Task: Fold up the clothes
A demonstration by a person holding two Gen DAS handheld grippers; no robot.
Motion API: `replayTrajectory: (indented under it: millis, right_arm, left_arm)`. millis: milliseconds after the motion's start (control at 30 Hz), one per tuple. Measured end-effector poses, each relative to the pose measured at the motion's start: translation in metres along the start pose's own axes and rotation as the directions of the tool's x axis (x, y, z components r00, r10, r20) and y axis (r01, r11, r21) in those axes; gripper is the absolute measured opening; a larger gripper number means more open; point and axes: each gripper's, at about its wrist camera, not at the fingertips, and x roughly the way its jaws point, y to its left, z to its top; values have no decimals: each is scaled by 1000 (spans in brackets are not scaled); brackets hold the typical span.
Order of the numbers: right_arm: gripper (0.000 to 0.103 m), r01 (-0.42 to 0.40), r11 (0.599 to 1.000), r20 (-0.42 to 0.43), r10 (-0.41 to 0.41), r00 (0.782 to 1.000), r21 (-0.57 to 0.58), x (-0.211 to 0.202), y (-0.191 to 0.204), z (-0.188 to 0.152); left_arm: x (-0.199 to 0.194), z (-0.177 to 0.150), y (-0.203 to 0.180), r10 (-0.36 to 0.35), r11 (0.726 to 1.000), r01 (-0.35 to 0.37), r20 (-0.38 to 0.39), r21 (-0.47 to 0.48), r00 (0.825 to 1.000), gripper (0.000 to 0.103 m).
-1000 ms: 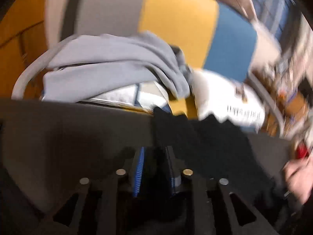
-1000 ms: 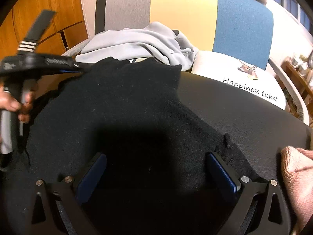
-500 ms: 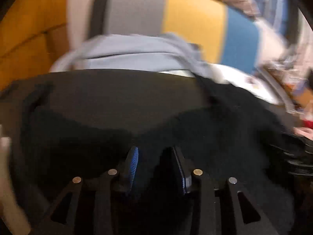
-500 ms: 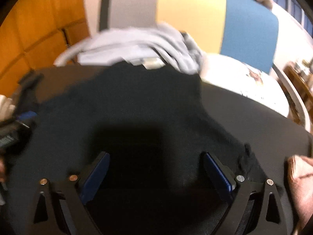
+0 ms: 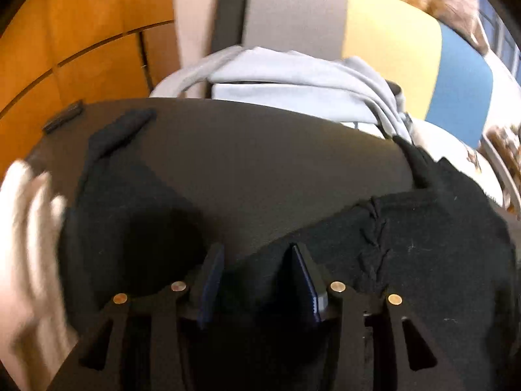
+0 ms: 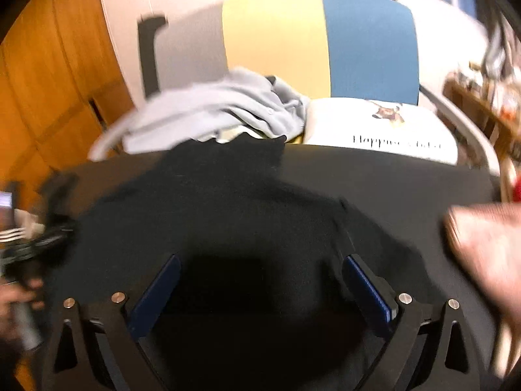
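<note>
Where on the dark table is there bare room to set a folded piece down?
Bare table lies between the black garment and the far edge by the grey hoodie; also right of the garment, before the white printed cloth. Near side is crowded.

- A white cloth (image 6: 381, 127) lying folded on the chair seat carries one line of thin black lettering along its near edge. In the right wrist view the first word reads roughly as "Happiness"; the letters after it are smeared and cannot be made out.
- Above that line on the same cloth is a small brown printed picture (image 6: 389, 112), too blurred to say what it shows.
- In the left wrist view only a corner of this cloth (image 5: 456, 150) appears, with a brown speck of the print and no letters that can be read.
</note>
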Motion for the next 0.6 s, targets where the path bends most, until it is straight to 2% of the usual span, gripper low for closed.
replayTrajectory:
  millis: [100,133,167,200,233,267,400,500,600]
  right_arm:
    - [100,-43,993,37,39,999,108,-72,-27,-51]
    - [95,-47,987,39,42,998,151,-91,-40,-67]
    - [85,-41,980,42,33,999,197,-109,-52,-85]
    - [80,-14,968,38,5,999,249,-128,-68,-103]
    - [71,12,954,35,-23,999,299,-145,-83,-121]
    - [66,35,938,34,-50,998,346,-159,-98,-136]
    - [65,122,842,18,-154,988,525,-213,-157,-198]
    - [66,112,770,50,-183,982,628,-235,-181,-230]
    - [69,61,714,89,-170,981,697,-231,-194,-238]
  left_arm:
    - [-42,-16,0,-43,999,44,88,-8,995,43]
    - [-55,-25,-4,-72,997,71,107,12,992,43]
    - [-69,-34,-9,-103,994,100,125,36,987,43]
    - [-79,-46,-17,-144,988,137,126,66,981,44]
    - [-90,-59,-24,-187,980,176,123,97,975,44]
    - [-96,-70,-32,-225,969,212,103,125,969,44]
    - [-109,-124,-72,-336,915,331,-20,232,942,45]
    - [-109,-163,-99,-346,879,368,-124,303,930,45]
    - [-122,-189,-110,-330,858,346,-108,380,938,47]
